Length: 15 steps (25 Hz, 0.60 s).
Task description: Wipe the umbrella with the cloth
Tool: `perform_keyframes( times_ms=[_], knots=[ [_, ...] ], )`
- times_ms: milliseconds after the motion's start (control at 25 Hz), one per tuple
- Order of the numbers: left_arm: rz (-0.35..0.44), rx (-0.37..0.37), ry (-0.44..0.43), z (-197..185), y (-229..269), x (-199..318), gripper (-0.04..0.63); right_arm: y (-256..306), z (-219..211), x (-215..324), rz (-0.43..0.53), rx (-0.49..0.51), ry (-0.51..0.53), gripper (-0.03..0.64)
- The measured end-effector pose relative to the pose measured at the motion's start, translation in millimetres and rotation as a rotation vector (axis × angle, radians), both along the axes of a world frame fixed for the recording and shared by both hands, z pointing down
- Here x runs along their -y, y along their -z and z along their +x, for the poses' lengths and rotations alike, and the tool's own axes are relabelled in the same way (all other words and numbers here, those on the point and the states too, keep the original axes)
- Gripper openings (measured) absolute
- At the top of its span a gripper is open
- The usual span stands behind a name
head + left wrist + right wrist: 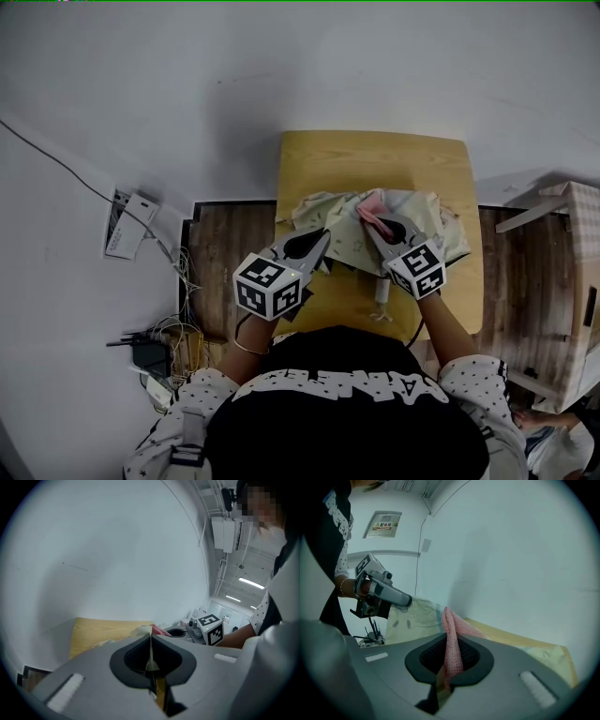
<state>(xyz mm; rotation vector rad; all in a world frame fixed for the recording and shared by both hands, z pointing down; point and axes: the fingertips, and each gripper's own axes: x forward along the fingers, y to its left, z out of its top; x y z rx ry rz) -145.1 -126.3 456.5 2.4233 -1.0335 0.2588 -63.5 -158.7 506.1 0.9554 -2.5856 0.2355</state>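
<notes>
Since the left hand-held gripper (pixel 323 236) is pinched shut on a thin edge of the umbrella (pixel 317 210), which lies crumpled on the near half of the desk (pixel 375 155), I'd say the trick now is to hold that edge taut and drag the pink cloth (pixel 372 206) flat across the fabric in long strokes, not dab at it. The right hand-held gripper (pixel 371 225) is closed on a bunched fold of that cloth, which looks to rest on the umbrella. Both point forward and a bit down, tips near each other, forearms tucked in close.
</notes>
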Motion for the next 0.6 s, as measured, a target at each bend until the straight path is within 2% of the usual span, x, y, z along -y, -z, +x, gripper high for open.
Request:
perform_keyframes(
  times_ms=[600],
  knots=[
    [0.007, 0.004, -0.03, 6.9, 1.2, -4.0, 0.005, -11.6, -9.2, -36.4, -0.046, -0.028, 0.067, 0.034]
  ],
)
